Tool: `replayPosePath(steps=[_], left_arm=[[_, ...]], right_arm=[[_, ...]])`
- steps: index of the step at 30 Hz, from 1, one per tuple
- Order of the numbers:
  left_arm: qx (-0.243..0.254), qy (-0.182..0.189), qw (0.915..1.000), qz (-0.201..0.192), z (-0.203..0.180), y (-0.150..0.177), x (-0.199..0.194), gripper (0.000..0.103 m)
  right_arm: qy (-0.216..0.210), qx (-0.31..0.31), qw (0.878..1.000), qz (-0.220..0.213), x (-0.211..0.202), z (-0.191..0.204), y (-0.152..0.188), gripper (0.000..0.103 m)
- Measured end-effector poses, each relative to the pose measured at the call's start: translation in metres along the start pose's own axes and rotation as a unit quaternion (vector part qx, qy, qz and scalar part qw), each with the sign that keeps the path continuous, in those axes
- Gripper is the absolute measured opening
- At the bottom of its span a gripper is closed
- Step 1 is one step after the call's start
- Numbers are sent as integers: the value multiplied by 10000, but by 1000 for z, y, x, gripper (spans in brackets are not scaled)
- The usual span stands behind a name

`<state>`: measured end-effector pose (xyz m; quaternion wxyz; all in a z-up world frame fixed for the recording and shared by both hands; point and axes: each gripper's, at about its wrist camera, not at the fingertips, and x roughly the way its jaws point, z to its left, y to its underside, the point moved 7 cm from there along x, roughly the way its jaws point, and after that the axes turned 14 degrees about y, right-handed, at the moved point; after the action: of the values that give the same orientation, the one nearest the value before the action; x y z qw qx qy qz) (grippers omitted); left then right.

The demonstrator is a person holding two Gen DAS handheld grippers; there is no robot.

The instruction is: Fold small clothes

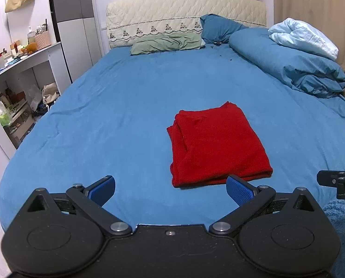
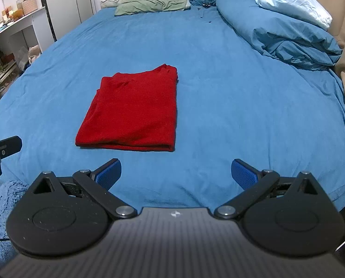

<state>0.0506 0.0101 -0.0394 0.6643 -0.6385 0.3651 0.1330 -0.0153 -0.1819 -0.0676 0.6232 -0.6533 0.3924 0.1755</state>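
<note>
A red garment (image 1: 216, 146) lies folded into a rough rectangle on the blue bed sheet (image 1: 126, 106). It also shows in the right wrist view (image 2: 133, 111), left of centre. My left gripper (image 1: 170, 191) is open and empty, just short of the garment's near edge and a little left of it. My right gripper (image 2: 176, 173) is open and empty, near the bed's front edge and right of the garment. Each gripper's body shows at the edge of the other's view.
A rolled blue duvet (image 1: 288, 62) with a pale blue cloth lies along the right side. Green (image 1: 165, 42) and blue pillows sit by the headboard. White shelves (image 1: 21, 81) stand left of the bed. A fluffy blue cloth (image 2: 1, 208) lies at the front.
</note>
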Motion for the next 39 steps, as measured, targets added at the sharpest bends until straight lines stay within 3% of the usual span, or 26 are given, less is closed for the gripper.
replayPosePath(steps=[39], left_arm=[[12, -39, 10000, -47, 3, -1, -2, 103]], right_arm=[[49, 35, 10000, -25, -8, 1, 0, 103]])
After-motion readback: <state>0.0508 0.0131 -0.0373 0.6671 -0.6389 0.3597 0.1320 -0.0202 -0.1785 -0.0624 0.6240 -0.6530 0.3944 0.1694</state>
